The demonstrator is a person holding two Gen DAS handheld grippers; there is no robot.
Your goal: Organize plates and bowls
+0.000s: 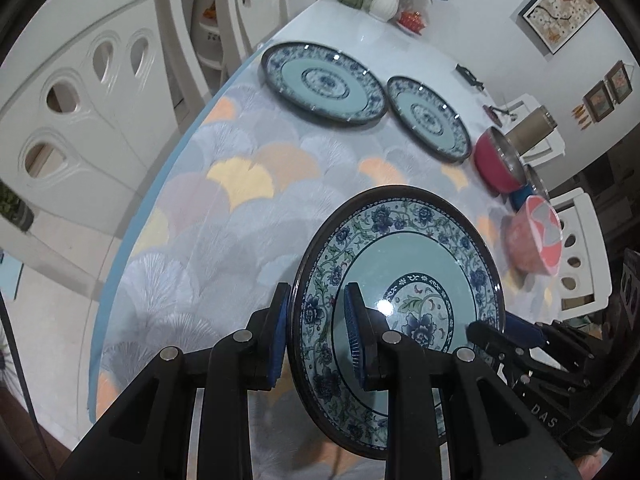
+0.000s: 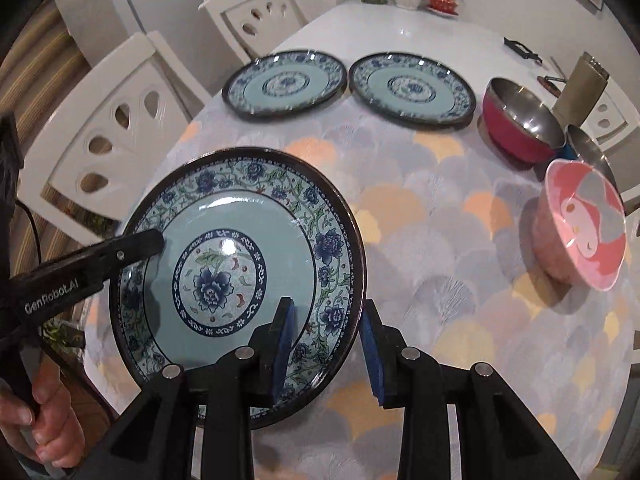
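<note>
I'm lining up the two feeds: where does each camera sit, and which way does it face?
Left wrist: on the left hand-held gripper, looking down over the round floral blue plate; right hand-held gripper at right.
Right wrist: on the right hand-held gripper, same plate; left gripper and hand at left.
Shared: that plate, clamped by both.

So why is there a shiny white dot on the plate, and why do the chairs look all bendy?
Left wrist view: the dot is lamp glare on the held plate; the fisheye lens bends the chair. Right wrist view: the same glare sits near the plate's middle, and the far plates look slightly blurred.
</note>
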